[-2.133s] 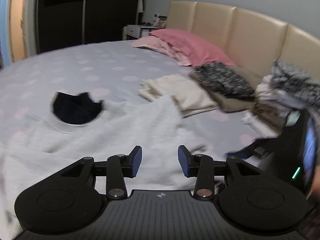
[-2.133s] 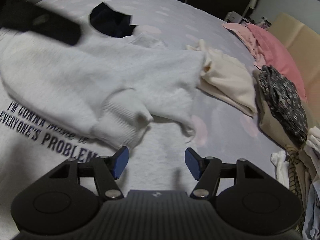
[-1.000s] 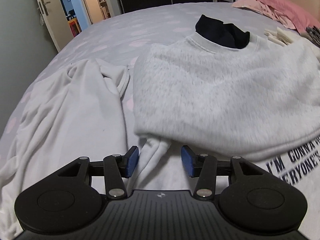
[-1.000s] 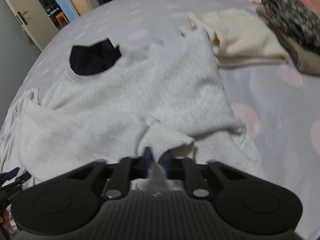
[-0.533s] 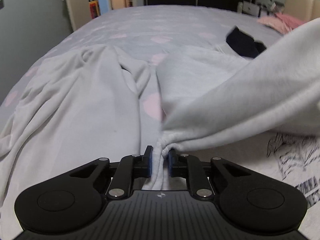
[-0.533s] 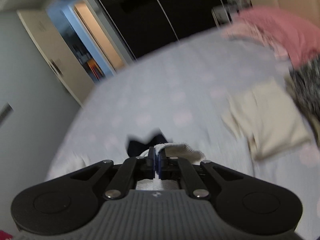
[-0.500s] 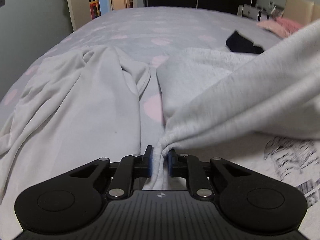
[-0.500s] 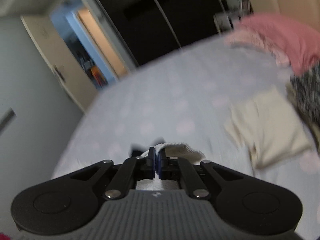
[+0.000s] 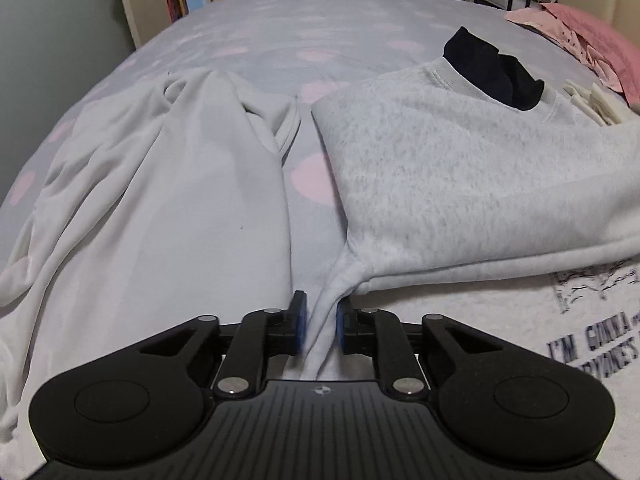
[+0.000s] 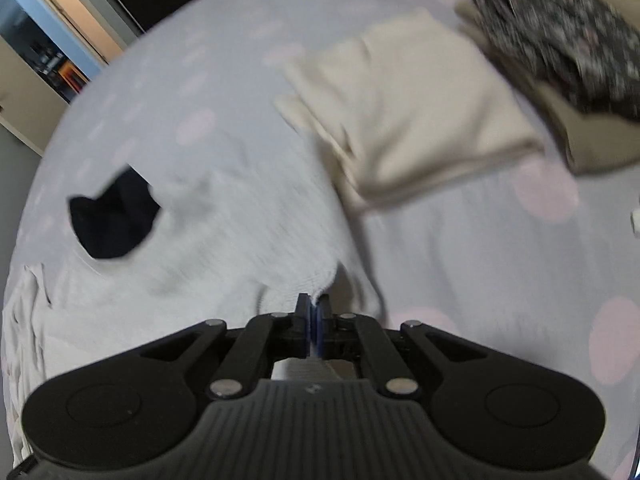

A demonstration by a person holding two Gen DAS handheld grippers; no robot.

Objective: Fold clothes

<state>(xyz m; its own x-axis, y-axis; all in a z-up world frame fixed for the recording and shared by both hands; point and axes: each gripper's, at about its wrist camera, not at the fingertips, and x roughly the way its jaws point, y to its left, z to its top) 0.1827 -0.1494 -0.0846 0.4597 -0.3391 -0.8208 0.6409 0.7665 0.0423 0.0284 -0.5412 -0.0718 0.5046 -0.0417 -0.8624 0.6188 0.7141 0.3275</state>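
A light grey sweatshirt (image 9: 440, 168) with a black inner collar (image 9: 492, 72) lies on the bed, one part folded over its printed front (image 9: 592, 352). My left gripper (image 9: 320, 328) is shut on a bunched strip of this sweatshirt at the fold's near left corner. In the right wrist view the same sweatshirt (image 10: 224, 248) spreads out to the left, blurred. My right gripper (image 10: 314, 320) is shut on its ribbed cuff (image 10: 316, 280), low over the bed.
A crumpled white garment (image 9: 160, 200) lies just left of the sweatshirt. A folded cream garment (image 10: 408, 112) and a dark patterned pile (image 10: 560, 32) sit at the far right. Pink bedding (image 9: 600, 40) lies by the headboard. The dotted sheet (image 9: 320, 40) stretches beyond.
My left gripper went from open to shut on the sweatshirt. The flap that hung raised at the right has come down flat. The right gripper swung down from facing the room, cuff still held.
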